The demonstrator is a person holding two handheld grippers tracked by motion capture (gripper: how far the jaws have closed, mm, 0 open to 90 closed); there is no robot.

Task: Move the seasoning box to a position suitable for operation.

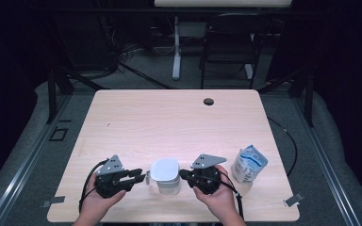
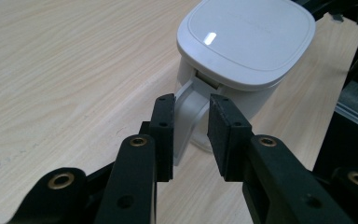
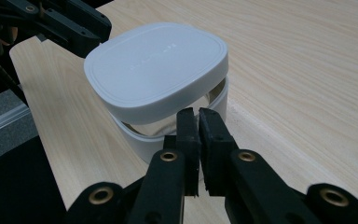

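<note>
A white lidded container [image 1: 165, 172] stands near the front edge of the wooden table [image 1: 169, 122], between my two grippers. My left gripper [image 1: 143, 177] points at its left side. In the left gripper view the jaws [image 2: 191, 100] straddle the white latch flap [image 2: 189, 114] that hangs under the lid [image 2: 247, 42], pads close on either side without clearly pressing. My right gripper [image 1: 183, 174] points at the container's right side. In the right gripper view its jaws [image 3: 197, 112] are shut, tips against the white band [image 3: 214, 100] below the lid [image 3: 156, 70], with nothing visible between them.
A blue-and-white pouch [image 1: 249, 163] stands to the right of the right hand. A dark cable hole [image 1: 209, 101] sits near the table's far edge. Beyond the table are a black chair [image 1: 228, 42] and a white table leg [image 1: 176, 47].
</note>
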